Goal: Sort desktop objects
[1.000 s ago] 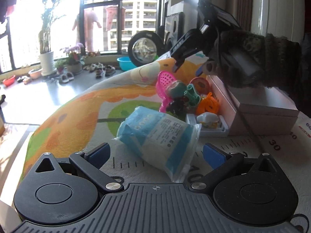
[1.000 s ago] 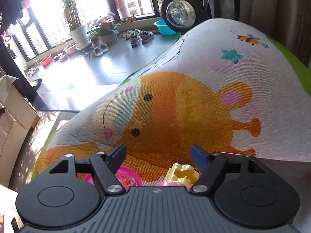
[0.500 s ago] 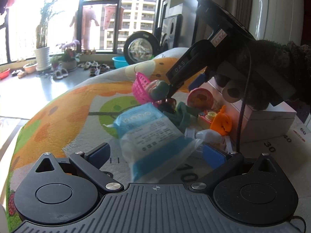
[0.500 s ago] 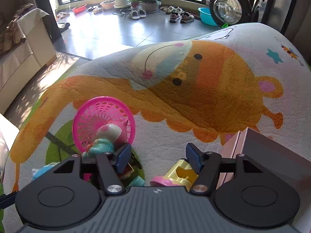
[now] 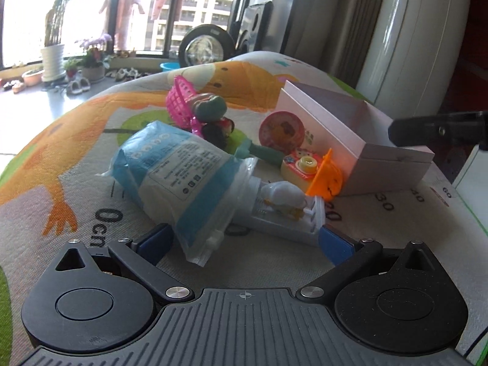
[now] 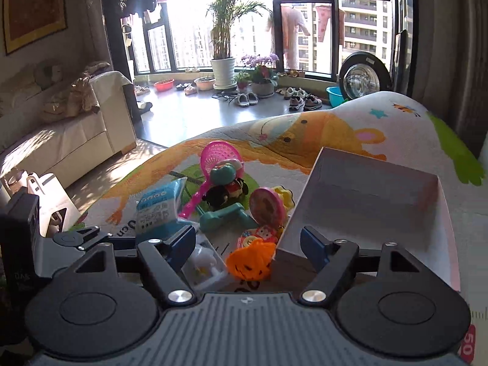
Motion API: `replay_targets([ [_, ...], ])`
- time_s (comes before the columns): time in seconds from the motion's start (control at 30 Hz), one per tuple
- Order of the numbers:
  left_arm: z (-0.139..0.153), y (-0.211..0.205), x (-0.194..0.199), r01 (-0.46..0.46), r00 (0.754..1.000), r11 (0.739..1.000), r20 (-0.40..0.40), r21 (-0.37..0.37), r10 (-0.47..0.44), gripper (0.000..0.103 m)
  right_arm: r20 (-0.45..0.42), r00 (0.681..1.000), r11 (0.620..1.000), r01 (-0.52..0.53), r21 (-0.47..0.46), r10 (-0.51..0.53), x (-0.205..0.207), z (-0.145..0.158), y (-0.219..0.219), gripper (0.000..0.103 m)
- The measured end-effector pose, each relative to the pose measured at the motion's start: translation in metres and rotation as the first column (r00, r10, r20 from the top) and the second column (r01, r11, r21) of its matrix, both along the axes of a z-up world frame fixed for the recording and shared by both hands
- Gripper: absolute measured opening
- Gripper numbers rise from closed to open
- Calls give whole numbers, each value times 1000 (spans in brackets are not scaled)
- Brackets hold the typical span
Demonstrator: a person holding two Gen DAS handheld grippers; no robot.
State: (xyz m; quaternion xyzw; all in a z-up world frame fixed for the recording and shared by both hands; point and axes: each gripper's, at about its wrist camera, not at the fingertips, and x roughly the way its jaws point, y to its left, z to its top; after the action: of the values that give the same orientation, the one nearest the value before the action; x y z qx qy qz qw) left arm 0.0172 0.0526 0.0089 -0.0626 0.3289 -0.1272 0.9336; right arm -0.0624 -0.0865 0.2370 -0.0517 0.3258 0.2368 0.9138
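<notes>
A blue-and-white packet lies on the printed mat, its sealed end between the fingers of my left gripper, which is open and not pressing on it. Behind the packet sit a clear box with a white toy, an orange pumpkin toy, a yellow toy camera and a pink disc. My right gripper hovers over the orange pumpkin toy; its jaws are opening and grip nothing. The open white box stands to its right.
A pink net basket, a teal toy and a black-and-red figure crowd the middle of the mat. The mat's edge drops off at the left toward a sofa and tiled floor. The left gripper shows beside the right one.
My right gripper has swung back from the far side of the pile toward the near side, and its jaws stand wider. My left gripper has dropped closer to the packet.
</notes>
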Motion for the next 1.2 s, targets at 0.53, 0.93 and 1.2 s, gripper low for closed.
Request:
replay_targets([
  [0.53, 1, -14, -44, -100, 993, 982, 86, 159, 87, 103, 8, 983, 967, 178, 182, -182, -14, -44, -23, 73],
  [0.93, 1, -29, -14, 173, 969, 956, 132, 236, -208, 103, 200, 906, 905, 307, 293, -372, -46, -44, -92, 95],
  [1.2, -11, -14, 15, 220, 976, 972, -19, 81, -219, 103, 87, 856, 824, 456, 337, -509, -18, -80, -97, 95],
])
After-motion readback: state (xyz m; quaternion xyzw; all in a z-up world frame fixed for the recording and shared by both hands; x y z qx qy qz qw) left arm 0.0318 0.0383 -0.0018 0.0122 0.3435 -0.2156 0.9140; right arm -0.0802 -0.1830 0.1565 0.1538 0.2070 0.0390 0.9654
